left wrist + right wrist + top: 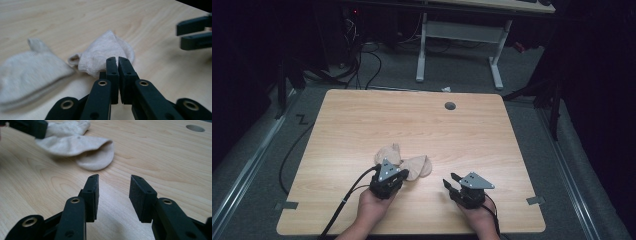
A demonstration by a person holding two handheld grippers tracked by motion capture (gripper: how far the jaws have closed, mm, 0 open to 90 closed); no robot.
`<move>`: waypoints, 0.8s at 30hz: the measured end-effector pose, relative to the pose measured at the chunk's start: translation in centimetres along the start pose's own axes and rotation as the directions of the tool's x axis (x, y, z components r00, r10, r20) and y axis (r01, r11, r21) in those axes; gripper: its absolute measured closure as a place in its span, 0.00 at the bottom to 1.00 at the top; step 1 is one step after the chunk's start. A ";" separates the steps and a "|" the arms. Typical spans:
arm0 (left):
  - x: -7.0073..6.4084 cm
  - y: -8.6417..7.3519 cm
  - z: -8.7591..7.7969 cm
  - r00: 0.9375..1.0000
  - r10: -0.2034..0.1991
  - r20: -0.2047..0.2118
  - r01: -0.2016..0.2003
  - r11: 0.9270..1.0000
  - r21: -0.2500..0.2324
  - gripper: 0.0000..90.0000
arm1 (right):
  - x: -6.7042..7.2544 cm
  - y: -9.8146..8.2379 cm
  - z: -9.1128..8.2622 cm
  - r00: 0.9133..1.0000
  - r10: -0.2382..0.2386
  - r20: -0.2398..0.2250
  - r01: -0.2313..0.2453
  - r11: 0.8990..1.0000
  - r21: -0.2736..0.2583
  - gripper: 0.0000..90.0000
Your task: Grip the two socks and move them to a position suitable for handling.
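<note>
On your wooden table (362, 120), your left gripper (117, 61) is pinching only the sock's (105, 53) edge, so it could be slipping out.

The bench (362, 120) is pale wood with a plain grain and a smooth, faintly shiny finish. At the centre of the left gripper view lies a sock (105, 52) of soft beige knit cloth, matt, with a ribbed cuff; at the left, a second sock (27, 72) of the same cloth. Both grippers, left (117, 61) and right (113, 182), are matt black plastic with brass-coloured rivets.
</note>
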State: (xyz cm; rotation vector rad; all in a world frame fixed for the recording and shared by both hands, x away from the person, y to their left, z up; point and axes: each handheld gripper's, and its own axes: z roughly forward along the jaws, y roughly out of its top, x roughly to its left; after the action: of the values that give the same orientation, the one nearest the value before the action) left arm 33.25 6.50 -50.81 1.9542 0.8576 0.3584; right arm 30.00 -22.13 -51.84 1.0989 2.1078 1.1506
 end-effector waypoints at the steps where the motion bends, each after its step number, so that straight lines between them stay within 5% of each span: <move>1: -0.3 -0.4 -0.3 1.000 0.005 0.003 -0.005 1.000 0.005 0.97 | 0.1 0.0 0.0 1.000 -0.003 -0.003 0.003 1.000 0.002 0.68; 5: -1.0 -1.5 -1.4 1.000 0.004 0.030 -0.005 1.000 0.009 0.97 | 0.6 0.1 0.2 1.000 -0.013 -0.022 0.013 1.000 0.010 0.75; 11: -1.6 -2.8 -2.3 0.998 -0.008 0.070 0.007 1.000 0.024 0.97 | 1.8 0.8 1.5 0.999 -0.024 -0.040 0.026 0.997 0.069 1.00; 19: -1.7 -2.7 -3.3 0.997 -0.008 0.082 0.007 1.000 0.013 0.97 | 2.7 1.4 3.7 0.997 -0.037 -0.070 0.047 0.987 0.152 1.00; 24: -0.8 -1.8 -3.4 0.998 -0.023 0.059 0.024 1.000 -0.008 0.97 | 4.0 1.1 3.9 0.988 -0.074 -0.133 0.097 0.980 0.176 1.00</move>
State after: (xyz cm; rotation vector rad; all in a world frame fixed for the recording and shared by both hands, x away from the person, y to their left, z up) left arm 30.04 8.68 -50.53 1.9351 0.8388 0.2891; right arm 31.05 -16.67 -53.06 1.0267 2.3739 1.0272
